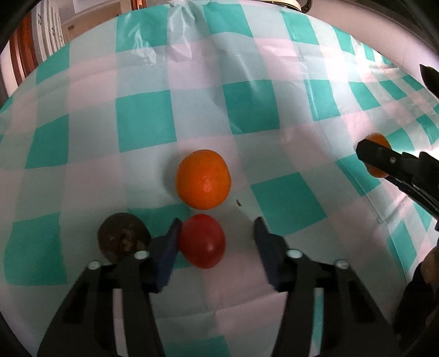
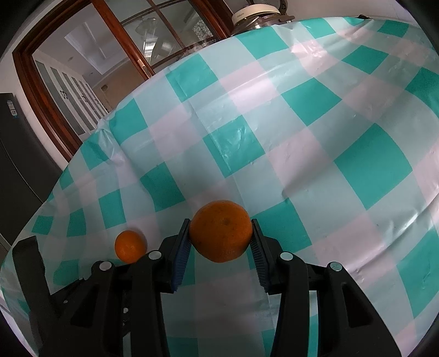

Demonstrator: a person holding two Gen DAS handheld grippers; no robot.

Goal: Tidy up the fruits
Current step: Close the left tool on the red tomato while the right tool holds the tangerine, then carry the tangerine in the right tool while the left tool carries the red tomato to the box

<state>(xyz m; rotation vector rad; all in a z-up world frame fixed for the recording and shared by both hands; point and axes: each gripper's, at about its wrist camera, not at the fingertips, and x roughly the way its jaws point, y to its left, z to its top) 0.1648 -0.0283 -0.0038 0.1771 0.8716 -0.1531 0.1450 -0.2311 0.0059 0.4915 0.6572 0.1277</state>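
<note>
In the left wrist view my left gripper point(image 1: 216, 225) is open on the checked tablecloth. A red fruit point(image 1: 202, 241) lies between its fingers, against the left one. An orange point(image 1: 203, 179) sits just beyond the red fruit. A dark brown fruit point(image 1: 123, 236) lies left of the left finger. In the right wrist view my right gripper point(image 2: 221, 233) is shut on a second orange point(image 2: 221, 231). That orange also shows at the right edge of the left wrist view point(image 1: 380, 141), partly hidden by the gripper. The first orange shows small in the right wrist view point(image 2: 130, 246).
A teal, white and pink checked plastic cloth point(image 1: 247, 109) covers the table, with wrinkles at the far edge. A wooden-framed glass door point(image 2: 109, 55) and a white appliance point(image 2: 255, 13) stand beyond the table. The left gripper's body point(image 2: 41, 288) is at the lower left of the right wrist view.
</note>
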